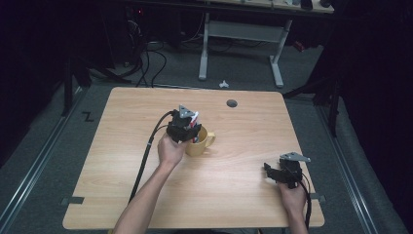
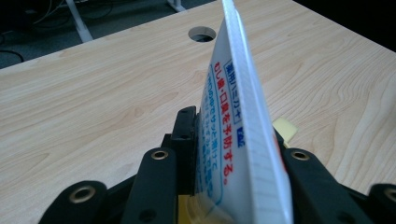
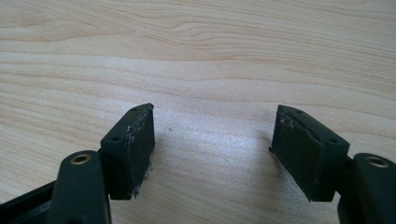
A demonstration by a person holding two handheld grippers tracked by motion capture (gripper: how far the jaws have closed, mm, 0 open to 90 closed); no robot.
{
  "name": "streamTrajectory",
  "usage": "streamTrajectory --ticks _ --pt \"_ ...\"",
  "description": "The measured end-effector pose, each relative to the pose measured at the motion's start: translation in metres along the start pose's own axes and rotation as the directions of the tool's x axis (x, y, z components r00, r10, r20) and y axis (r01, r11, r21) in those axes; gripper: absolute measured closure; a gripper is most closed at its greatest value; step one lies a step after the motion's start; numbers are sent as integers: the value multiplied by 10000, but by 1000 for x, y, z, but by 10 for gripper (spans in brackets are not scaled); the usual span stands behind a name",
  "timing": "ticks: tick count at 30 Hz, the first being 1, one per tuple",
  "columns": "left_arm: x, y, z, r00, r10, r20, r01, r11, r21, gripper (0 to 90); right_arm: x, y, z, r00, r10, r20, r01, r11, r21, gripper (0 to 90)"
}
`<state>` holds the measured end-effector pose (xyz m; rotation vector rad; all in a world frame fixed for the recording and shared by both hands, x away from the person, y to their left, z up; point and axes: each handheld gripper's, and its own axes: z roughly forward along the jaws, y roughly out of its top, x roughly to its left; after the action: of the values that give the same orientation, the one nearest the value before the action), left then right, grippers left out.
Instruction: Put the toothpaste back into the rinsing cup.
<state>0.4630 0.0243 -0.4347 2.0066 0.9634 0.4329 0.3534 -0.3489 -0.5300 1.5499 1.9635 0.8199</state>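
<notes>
While it's clamped between the left gripper's (image 2: 233, 154) jaws, the white tube (image 2: 240, 121) with red and blue print stands up edge-on through the middle of the left gripper view, pads pressed flat on both sides of it. From the high view the left gripper (image 1: 187, 127) sits just left of centre, right over the yellow mug (image 1: 200, 142), and a bit of yellow peeks out beside the tube in the close-up too. Over in the lower right of the high view, the right gripper (image 1: 277, 171) rests low by the tabletop (image 1: 243, 195), well apart from the mug, jaws spread wide with nothing between them, just bare wood grain. Small round hole (image 1: 232, 103) near the tabletop's top edge
</notes>
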Motion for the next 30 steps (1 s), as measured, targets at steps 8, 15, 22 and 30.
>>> streamTrajectory --ticks 8,15,22,30 --pt "-5 -2 4 9997 237 -58 -236 9996 150 686 0 0 0 10000 0 0 0 10000 0 300" --pt "-7 -3 7 9994 339 -63 -337 9991 271 684 0 0 0 10000 -3 0 3 10000 0 300" --pt "-6 -7 9 9995 300 -71 -297 9990 320 681 0 0 0 10000 1 0 -1 10000 1 300" --pt "-6 -9 11 9993 366 -86 -363 9987 354 679 0 0 0 10000 1 0 -1 10000 1 300"
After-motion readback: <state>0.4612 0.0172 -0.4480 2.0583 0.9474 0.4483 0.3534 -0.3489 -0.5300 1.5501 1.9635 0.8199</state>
